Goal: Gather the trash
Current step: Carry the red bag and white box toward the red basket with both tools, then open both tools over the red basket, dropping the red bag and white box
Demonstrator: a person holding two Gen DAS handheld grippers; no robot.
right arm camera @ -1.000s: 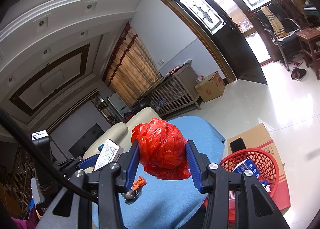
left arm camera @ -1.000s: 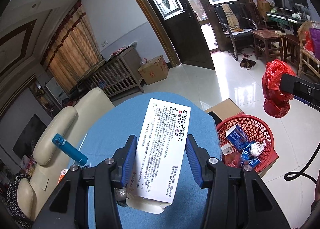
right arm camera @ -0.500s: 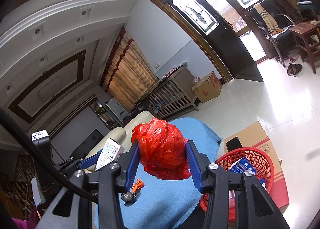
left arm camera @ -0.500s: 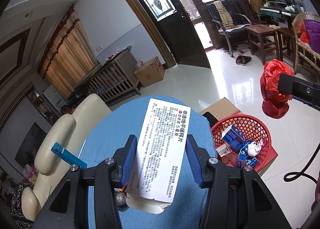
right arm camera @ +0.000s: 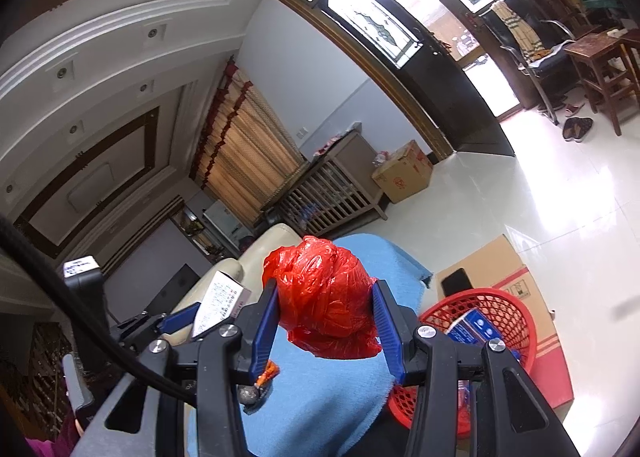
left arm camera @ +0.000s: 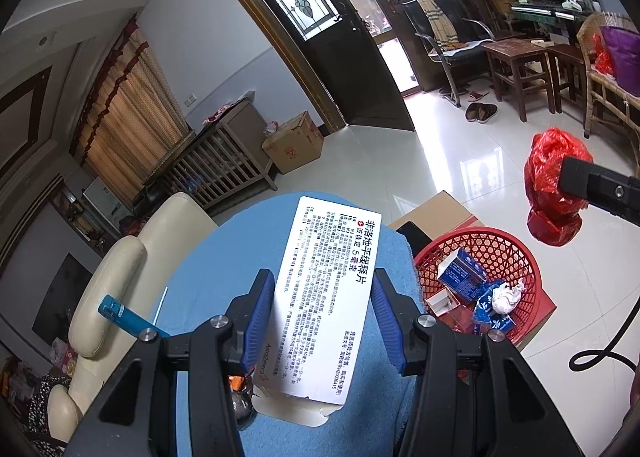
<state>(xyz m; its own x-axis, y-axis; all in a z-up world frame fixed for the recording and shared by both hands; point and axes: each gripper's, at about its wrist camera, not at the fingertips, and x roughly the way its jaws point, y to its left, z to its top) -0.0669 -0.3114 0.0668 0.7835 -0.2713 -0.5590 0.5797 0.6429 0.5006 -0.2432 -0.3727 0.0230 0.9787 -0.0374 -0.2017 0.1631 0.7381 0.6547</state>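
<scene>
My left gripper [left arm camera: 322, 313] is shut on a white medicine box [left arm camera: 326, 297] with black print, held above the blue-covered table [left arm camera: 224, 257]. My right gripper [right arm camera: 326, 321] is shut on a crumpled red plastic bag [right arm camera: 324, 297], held in the air above the table's right end. The bag also shows in the left wrist view [left arm camera: 552, 185], above and right of the red mesh basket [left arm camera: 516, 249], which holds several boxes and wrappers. The basket shows low right in the right wrist view [right arm camera: 500, 301]. The box shows at the left there [right arm camera: 218, 303].
A teal lighter [left arm camera: 128, 317] and a thin white stick [left arm camera: 161, 303] lie on the table's left side. A small orange-and-grey wrapper [right arm camera: 258, 381] lies on the cloth under the grippers. The basket sits on a cardboard box [right arm camera: 500, 269]. A cream sofa [left arm camera: 116, 273] is at the left.
Both grippers have risen and tilted slightly, still holding the box and the bag. The basket and table sit a little lower in both views.
</scene>
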